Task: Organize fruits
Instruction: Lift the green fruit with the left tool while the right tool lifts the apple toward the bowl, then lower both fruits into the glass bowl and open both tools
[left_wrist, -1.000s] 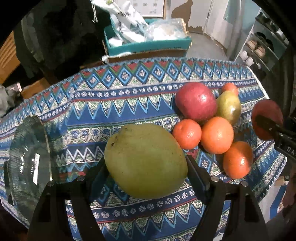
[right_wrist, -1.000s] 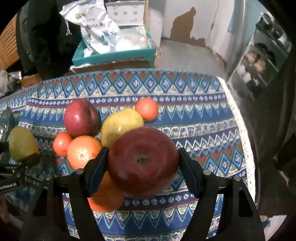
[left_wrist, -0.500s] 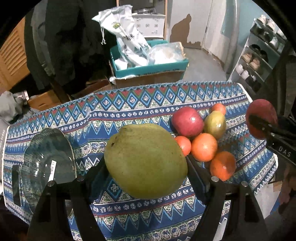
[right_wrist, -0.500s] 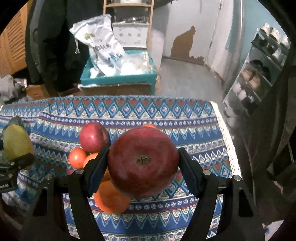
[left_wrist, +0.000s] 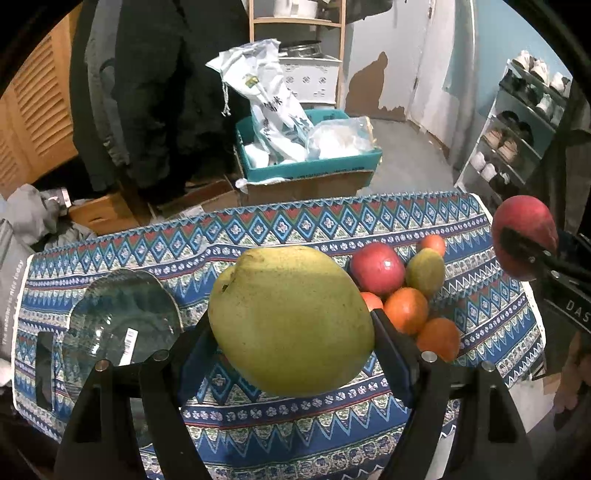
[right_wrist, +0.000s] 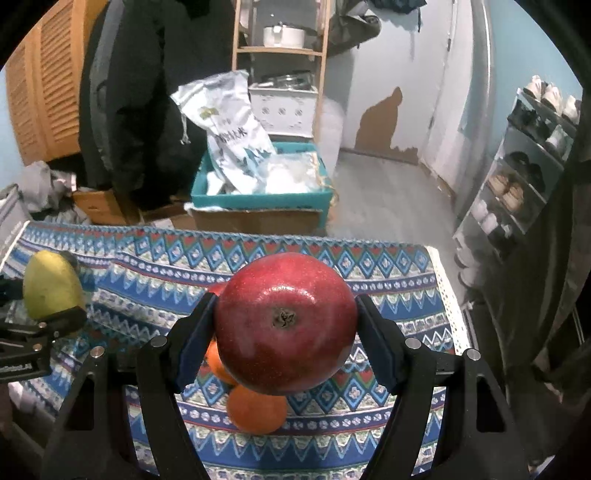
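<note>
A large green mango (left_wrist: 291, 319) is clamped between the pads of the left gripper (left_wrist: 291, 332) and held clear above the cloth (left_wrist: 258, 236). A red apple (right_wrist: 286, 326) is clamped in the same way by the right gripper (right_wrist: 286, 332), stem end turned toward the camera, also above the cloth. In the left wrist view, the right gripper and its apple are seen at the right edge, beyond the table's corner; in the right wrist view, the left gripper with the mango is seen at the left edge.

A glass bowl (left_wrist: 122, 314) with a barcode sticker is placed on the left part of the cloth, apart from the fruit. On the right part, 6 loose fruits are gathered in a cluster (left_wrist: 402, 288), touching one another: 1 red apple (left_wrist: 376, 267), 1 small greenish mango (left_wrist: 424, 271) beside it, and 4 orange fruits (left_wrist: 406, 310), 1 of them at the far side and 3 at the near side.

Behind the table, a teal box (left_wrist: 310, 166) filled with white bags is set on a cardboard carton. A shoe rack (left_wrist: 517, 136) is seen at the right wall.
</note>
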